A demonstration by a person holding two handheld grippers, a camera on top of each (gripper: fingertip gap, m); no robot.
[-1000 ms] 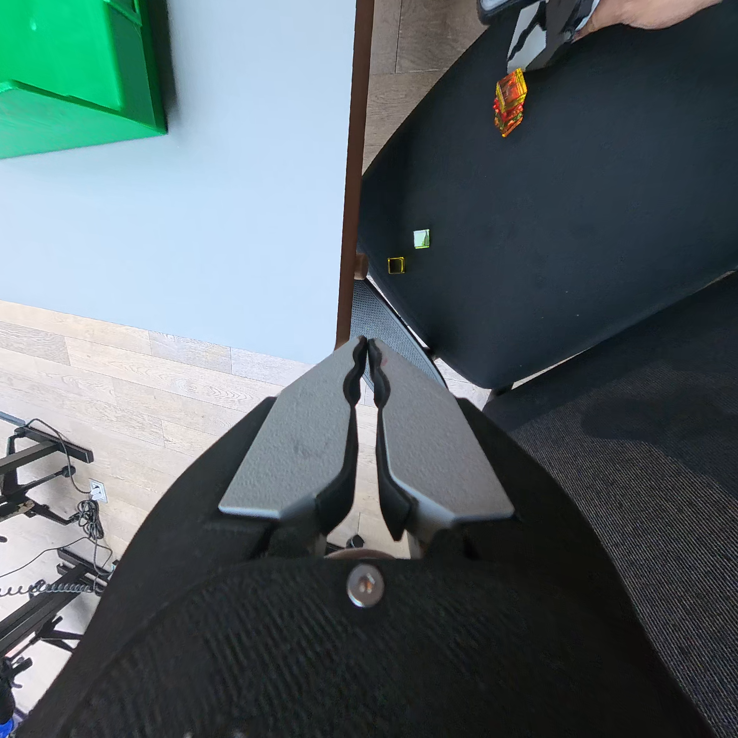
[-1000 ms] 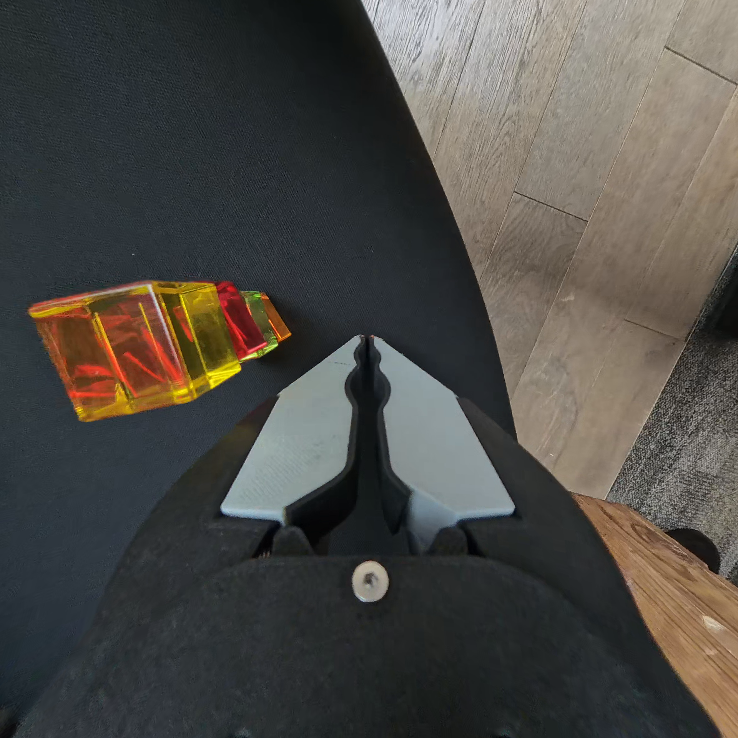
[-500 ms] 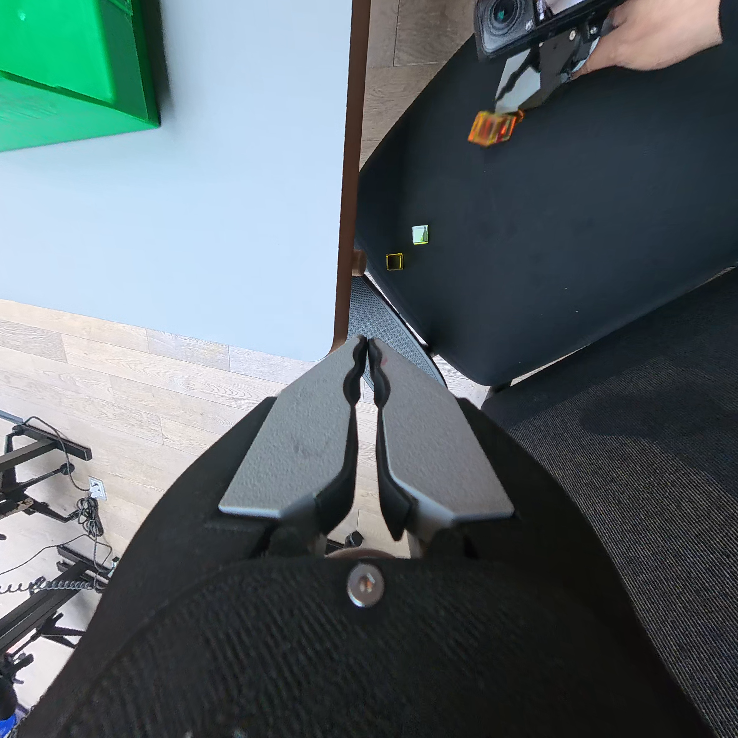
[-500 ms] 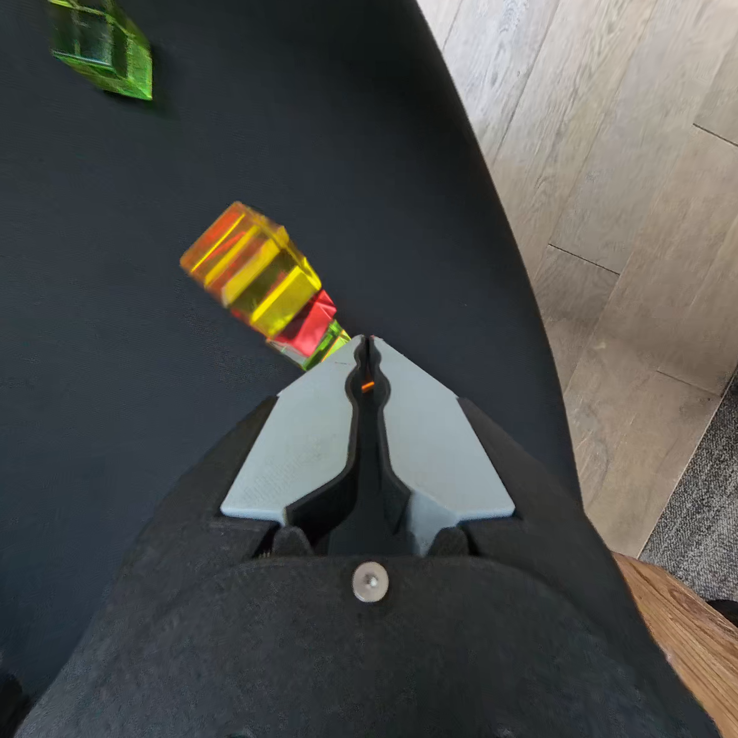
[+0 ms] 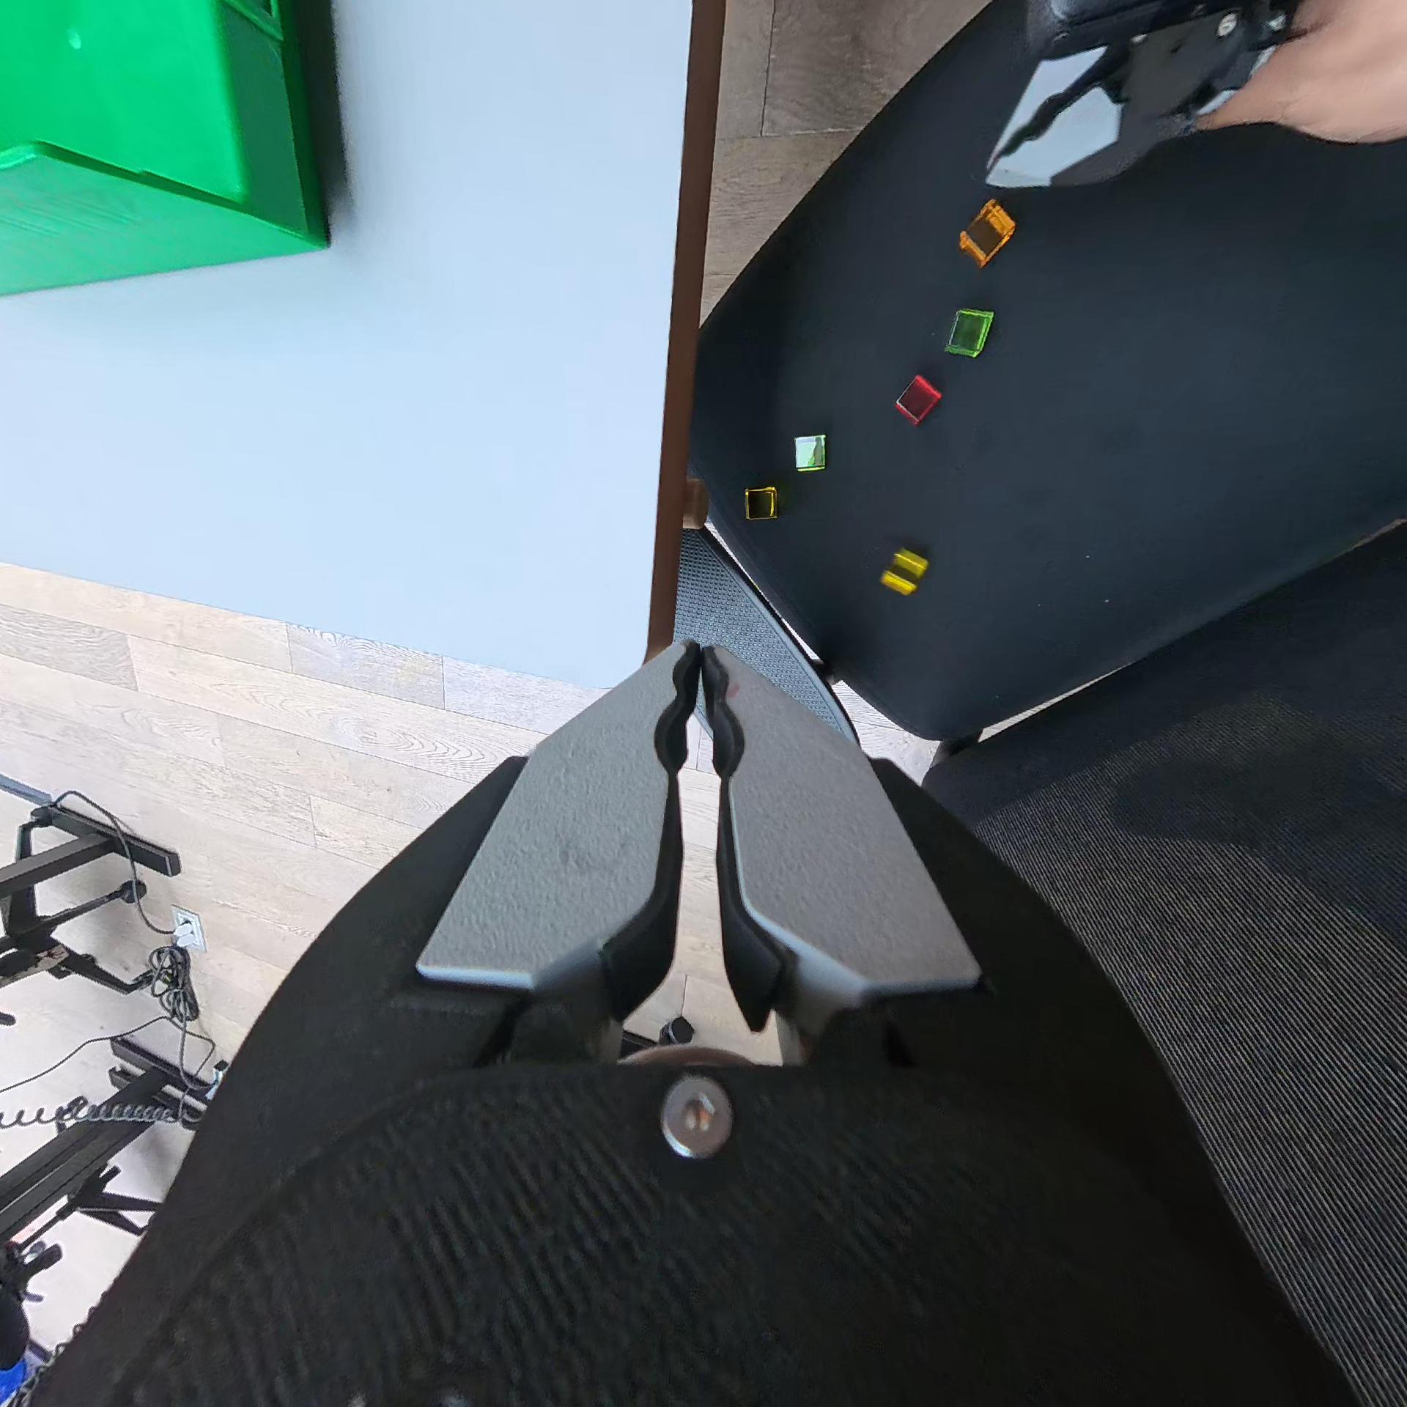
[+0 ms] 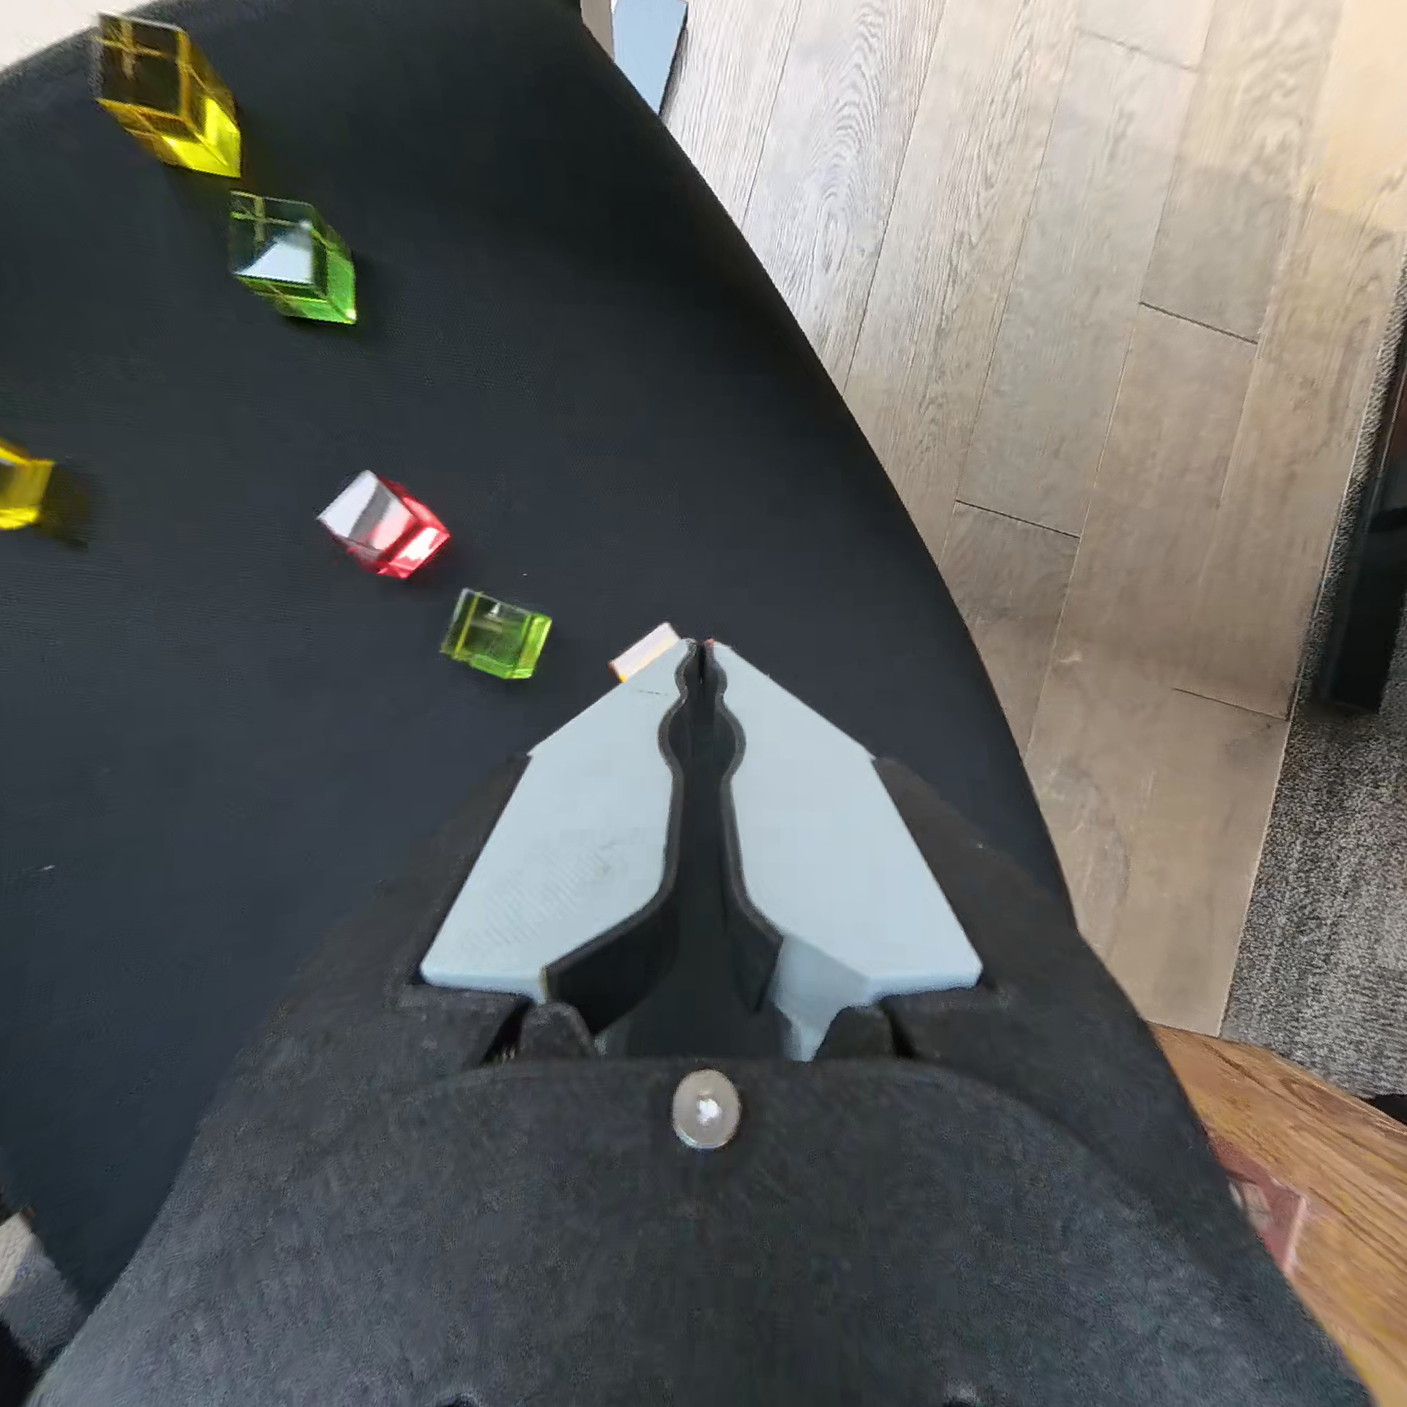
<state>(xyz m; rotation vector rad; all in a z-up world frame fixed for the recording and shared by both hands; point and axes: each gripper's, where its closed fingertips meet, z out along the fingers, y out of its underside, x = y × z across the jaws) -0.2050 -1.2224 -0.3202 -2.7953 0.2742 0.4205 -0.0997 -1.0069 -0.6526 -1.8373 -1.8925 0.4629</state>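
My view of the black fabric chair seat (image 6: pixel 533 381) is cut off at the left and top edges in my right wrist view, and my own black mount hides its near part. In the left wrist view the pale blue wall (image 5: pixel 472 342), the green plastic box (image 5: pixel 137 129) cut off at the top corner, and the grey wood-plank floor (image 5: pixel 228 761) fill the left side, with a dark mesh chair surface (image 5: pixel 1218 914) on the right.

My right gripper (image 6: pixel 699 647) has its fingers together with nothing between them. Just beside their tips lies a small clear orange acrylic cube (image 5: pixel 987 232), mostly hidden behind my left finger in the right wrist view, so I cannot tell whether I touch it. Beyond it, in a loose line on the seat, lie a clear lime-green cube (image 6: pixel 496 633), a clear red cube (image 6: pixel 384 525), a larger-looking green cube (image 6: pixel 293 259) and a yellow cube (image 6: pixel 169 103); another yellow piece (image 6: pixel 23 483) is cut off at the left edge.

My left gripper (image 5: pixel 700 658) hangs well apart from the seat, over the floor, its fingers nearly together with a thin gap and holding nothing.
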